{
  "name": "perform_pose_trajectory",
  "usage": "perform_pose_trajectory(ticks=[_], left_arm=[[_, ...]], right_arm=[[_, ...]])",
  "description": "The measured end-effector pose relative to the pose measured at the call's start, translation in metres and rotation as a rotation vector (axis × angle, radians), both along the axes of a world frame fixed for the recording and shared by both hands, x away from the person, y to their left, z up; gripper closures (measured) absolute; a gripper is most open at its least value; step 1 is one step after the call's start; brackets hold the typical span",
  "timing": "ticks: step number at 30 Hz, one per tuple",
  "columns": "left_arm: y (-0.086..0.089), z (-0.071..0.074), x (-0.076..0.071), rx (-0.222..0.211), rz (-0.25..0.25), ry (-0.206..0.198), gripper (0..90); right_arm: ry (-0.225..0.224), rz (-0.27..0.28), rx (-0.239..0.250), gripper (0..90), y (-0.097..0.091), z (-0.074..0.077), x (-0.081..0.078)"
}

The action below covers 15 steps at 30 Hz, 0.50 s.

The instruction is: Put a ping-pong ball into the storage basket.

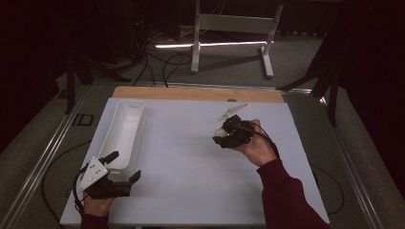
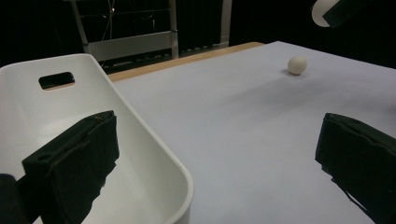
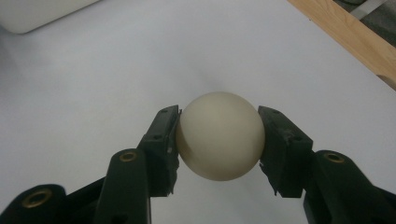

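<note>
Right gripper (image 3: 219,135) clamped on a cream ball (image 3: 220,135) right of centre over the white table (image 1: 191,157), left gripper (image 1: 123,167) gaping wide, one jaw inside the white bin (image 1: 125,129) at near left

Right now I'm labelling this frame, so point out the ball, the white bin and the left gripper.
ball (image 3: 219,135), right gripper view, middle of its face.
white bin (image 1: 135,106), high view, far rim.
left gripper (image 1: 125,166), high view, midway between its fingertips.

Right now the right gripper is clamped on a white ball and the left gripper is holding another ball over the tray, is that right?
Not quite. The left gripper is open and holds nothing, one jaw inside the white tray, as the left gripper view shows. The right gripper is indeed clamped on the white ball.
</note>
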<state>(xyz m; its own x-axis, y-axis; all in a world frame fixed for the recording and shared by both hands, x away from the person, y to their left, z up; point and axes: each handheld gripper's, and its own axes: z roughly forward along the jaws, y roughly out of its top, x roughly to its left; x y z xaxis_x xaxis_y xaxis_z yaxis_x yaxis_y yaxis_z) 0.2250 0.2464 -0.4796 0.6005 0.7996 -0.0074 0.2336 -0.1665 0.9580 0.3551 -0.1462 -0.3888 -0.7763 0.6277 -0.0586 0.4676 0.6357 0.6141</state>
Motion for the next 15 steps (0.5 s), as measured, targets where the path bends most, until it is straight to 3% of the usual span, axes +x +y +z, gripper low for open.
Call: perform_pose_trajectory(ticks=[15], left_arm=[[-0.0003,-0.0001,0.0,0.0,-0.002,0.001,0.3]], right_arm=[[-0.011,0.03,0.023,50.7,0.0094,0.0027,0.0023]])
